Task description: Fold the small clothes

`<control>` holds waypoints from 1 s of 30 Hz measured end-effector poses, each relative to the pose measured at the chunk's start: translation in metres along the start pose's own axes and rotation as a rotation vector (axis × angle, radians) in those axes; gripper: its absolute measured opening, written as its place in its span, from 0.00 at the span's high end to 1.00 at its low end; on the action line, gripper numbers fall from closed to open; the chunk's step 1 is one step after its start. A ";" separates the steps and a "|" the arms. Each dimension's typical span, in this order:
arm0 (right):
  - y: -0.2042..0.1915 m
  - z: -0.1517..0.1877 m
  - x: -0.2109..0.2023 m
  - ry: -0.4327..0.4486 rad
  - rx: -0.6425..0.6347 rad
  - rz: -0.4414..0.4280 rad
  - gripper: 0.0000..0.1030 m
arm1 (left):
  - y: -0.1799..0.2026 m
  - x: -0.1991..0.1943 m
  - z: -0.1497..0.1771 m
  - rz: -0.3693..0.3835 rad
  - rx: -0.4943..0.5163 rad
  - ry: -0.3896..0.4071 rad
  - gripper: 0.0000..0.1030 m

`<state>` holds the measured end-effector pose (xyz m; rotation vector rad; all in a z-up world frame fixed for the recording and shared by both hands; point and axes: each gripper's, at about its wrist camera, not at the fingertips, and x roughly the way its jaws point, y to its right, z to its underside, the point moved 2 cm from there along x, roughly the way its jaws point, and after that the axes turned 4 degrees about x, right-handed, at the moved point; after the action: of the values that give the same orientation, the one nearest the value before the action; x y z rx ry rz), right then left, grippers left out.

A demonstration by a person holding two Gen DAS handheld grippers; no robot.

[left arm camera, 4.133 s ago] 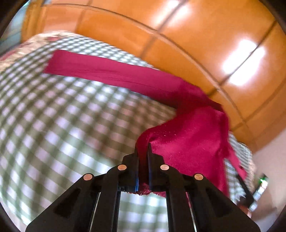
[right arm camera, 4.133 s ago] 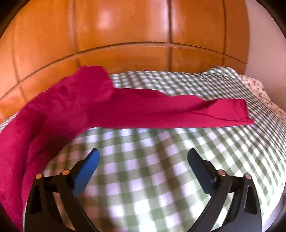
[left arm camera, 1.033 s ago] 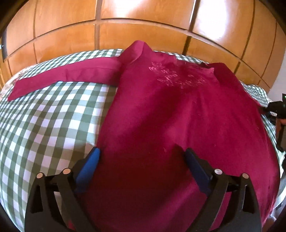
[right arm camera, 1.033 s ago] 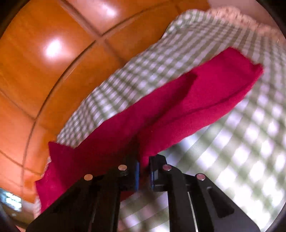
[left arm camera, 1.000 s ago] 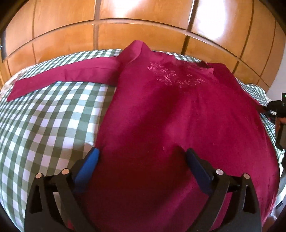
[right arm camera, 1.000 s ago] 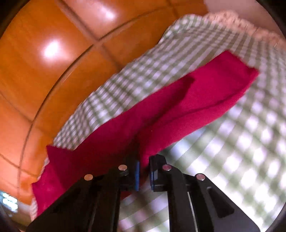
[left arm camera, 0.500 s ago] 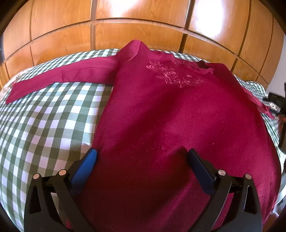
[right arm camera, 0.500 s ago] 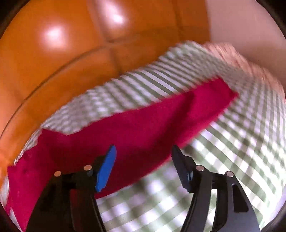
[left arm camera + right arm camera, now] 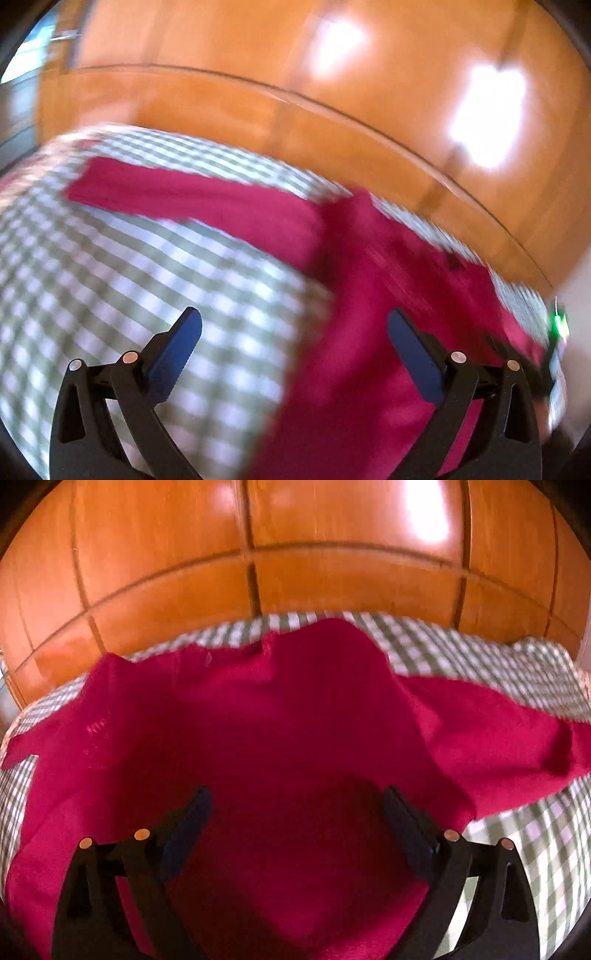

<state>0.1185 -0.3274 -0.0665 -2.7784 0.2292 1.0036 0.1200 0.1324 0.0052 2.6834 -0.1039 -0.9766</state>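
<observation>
A dark red long-sleeved top (image 9: 376,317) lies spread on a green and white checked cloth (image 9: 110,280). In the blurred left wrist view its left sleeve (image 9: 192,199) stretches out flat to the left. My left gripper (image 9: 293,343) is open and empty, over the garment's left edge. In the right wrist view the top (image 9: 258,746) fills the middle, and its right sleeve (image 9: 517,738) lies rumpled to the right. My right gripper (image 9: 297,818) is open and empty, just above the garment's body.
A wall of glossy orange wooden panels (image 9: 295,554) rises right behind the checked surface (image 9: 535,856). The same panels (image 9: 332,92) fill the top of the left wrist view. A device with a green light (image 9: 559,321) shows at the far right.
My right gripper has let go of the right sleeve, opened and swung over the garment's body. My left gripper, still open, has turned left towards the left sleeve.
</observation>
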 end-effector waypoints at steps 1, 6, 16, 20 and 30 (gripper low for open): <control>0.003 0.001 0.002 -0.007 0.011 -0.002 0.08 | -0.012 0.003 -0.007 -0.031 -0.037 0.014 0.04; -0.003 0.006 0.005 -0.012 -0.019 0.021 0.05 | -0.090 0.033 -0.028 -0.103 -0.357 0.027 0.04; -0.009 0.006 0.007 -0.023 -0.051 0.063 0.02 | -0.138 0.083 -0.064 -0.107 -0.495 0.073 0.09; -0.010 0.005 0.009 -0.025 -0.051 0.065 0.02 | -0.157 0.104 -0.073 -0.125 -0.541 0.041 0.51; -0.012 0.005 0.010 -0.028 -0.056 0.073 0.02 | -0.198 0.075 -0.096 -0.221 -0.529 0.115 0.93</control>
<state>0.1252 -0.3158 -0.0754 -2.8226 0.3056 1.0822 0.2334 0.3323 -0.0282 2.2777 0.4237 -0.7698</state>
